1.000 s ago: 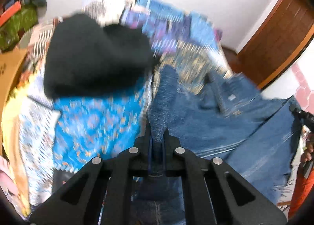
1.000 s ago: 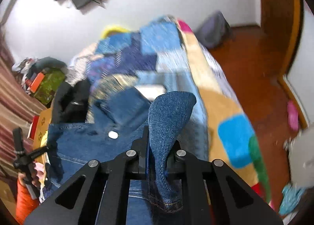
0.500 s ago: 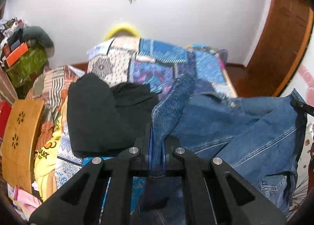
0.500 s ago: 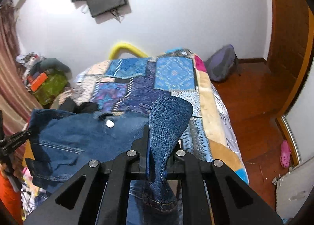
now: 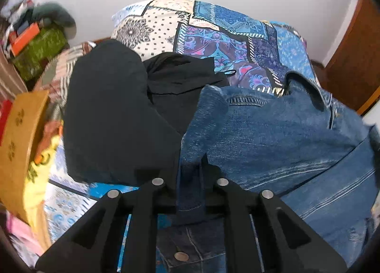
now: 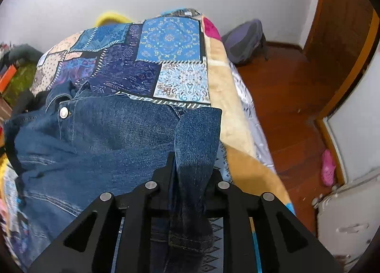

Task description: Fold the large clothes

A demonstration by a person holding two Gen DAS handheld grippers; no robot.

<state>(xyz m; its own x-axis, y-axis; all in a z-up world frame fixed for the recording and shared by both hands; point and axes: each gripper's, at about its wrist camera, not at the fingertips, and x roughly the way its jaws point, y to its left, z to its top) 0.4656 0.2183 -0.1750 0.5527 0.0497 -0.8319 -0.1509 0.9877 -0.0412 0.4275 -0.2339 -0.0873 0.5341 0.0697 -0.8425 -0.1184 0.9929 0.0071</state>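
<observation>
Denim fills the gap of both grippers. The left gripper (image 5: 190,166) has a fold of the jacket (image 5: 273,130) between its jaws, which are opening. The right gripper (image 6: 191,166) has another fold between its jaws, also opening. Ahead of both, the jacket lies on the quilt (image 6: 166,42); left of the left jaws lies black cloth (image 5: 106,111).

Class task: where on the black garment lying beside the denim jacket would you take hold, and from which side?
Grip the black garment at its near hem, coming from above: that rounded lower edge lies free on the bedspread, clear of the denim jacket.
</observation>
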